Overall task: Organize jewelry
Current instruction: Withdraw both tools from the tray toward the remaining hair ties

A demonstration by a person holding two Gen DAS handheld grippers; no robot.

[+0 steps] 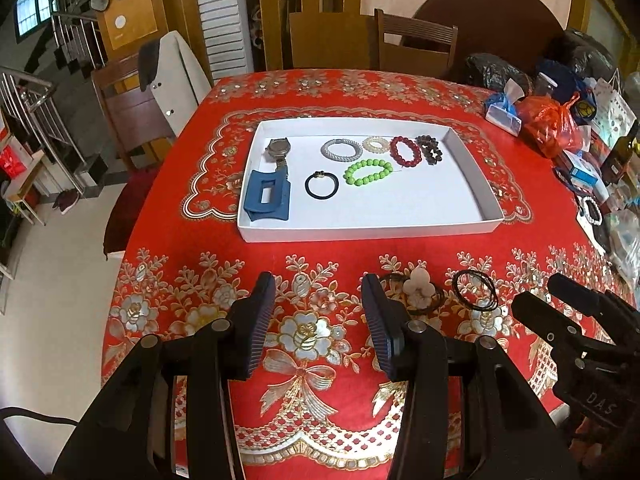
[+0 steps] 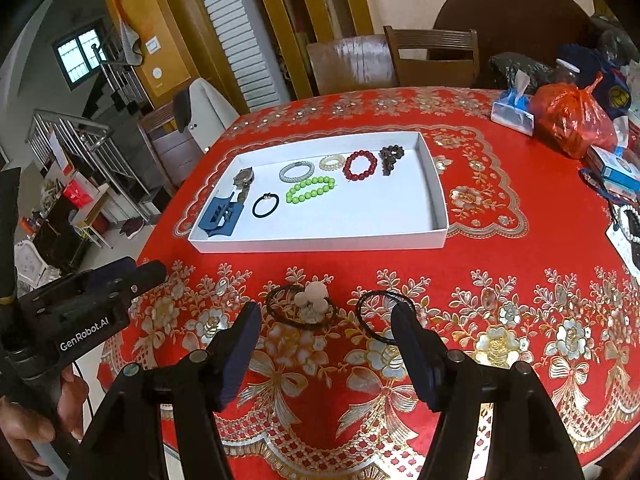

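Both grippers hover low over the red floral-clothed table (image 1: 320, 248), fingers spread, gripping nothing: left gripper (image 1: 319, 312), right gripper (image 2: 325, 342). Just beyond lie a black flower-trimmed hair tie (image 2: 306, 306) and thin black cord loops (image 2: 380, 316). Farther off, a white shallow rectangular tray (image 1: 372, 224) holds bracelets.

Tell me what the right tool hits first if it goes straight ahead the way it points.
Probably the hair tie with the pale flower, lying on the tablecloth just ahead of the open right tool. The thin black loops sit by its right finger. Depth is hard to judge.
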